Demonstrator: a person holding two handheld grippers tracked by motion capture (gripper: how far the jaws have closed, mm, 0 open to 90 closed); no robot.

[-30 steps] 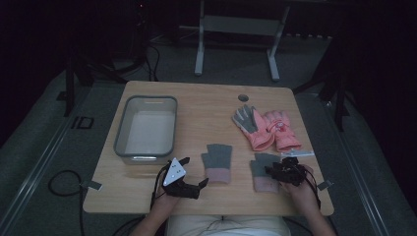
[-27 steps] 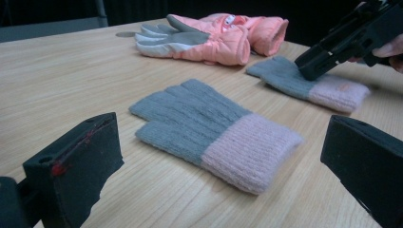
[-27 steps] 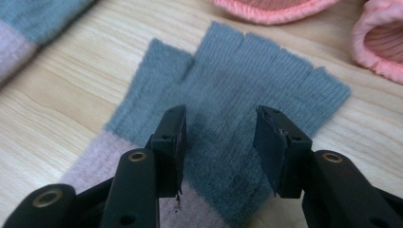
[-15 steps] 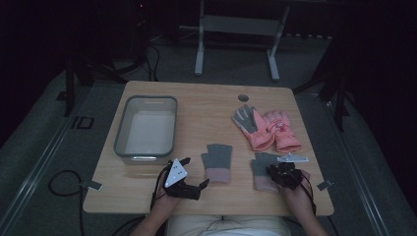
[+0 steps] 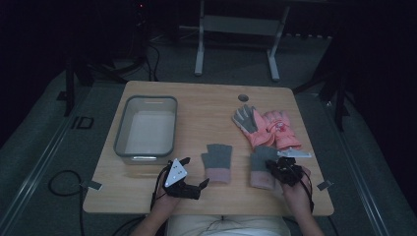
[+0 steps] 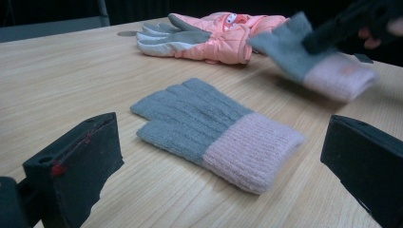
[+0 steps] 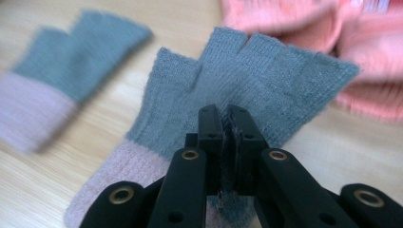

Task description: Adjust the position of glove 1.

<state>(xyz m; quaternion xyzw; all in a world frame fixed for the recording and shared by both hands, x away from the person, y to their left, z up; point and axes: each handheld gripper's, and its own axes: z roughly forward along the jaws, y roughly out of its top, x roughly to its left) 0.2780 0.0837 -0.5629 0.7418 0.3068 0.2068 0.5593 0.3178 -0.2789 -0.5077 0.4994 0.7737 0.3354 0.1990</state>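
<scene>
Two grey knit gloves with pink cuffs are near the table's front edge. The left one point(image 5: 218, 161) point(image 6: 214, 133) lies flat between the wide-apart jaws of my left gripper point(image 5: 194, 172) point(image 6: 218, 142), which is open and not touching it. My right gripper point(image 5: 274, 167) point(image 7: 226, 114) is shut on the palm fabric of the right knit glove point(image 5: 259, 169) point(image 7: 256, 71). In the left gripper view that glove point(image 6: 309, 59) hangs tilted off the table. A pair of pink ski gloves point(image 5: 268, 127) point(image 6: 214, 35) point(image 7: 332, 28) lies just behind.
An empty grey plastic bin point(image 5: 119, 132) stands at the table's left, behind my left gripper. A round cable hole point(image 5: 243, 97) sits near the far edge. Bare wooden tabletop point(image 5: 206, 118) stretches between the bin and the gloves.
My right gripper has shifted slightly left and nearer on the right knit glove. The left gripper and the left glove have stayed put.
</scene>
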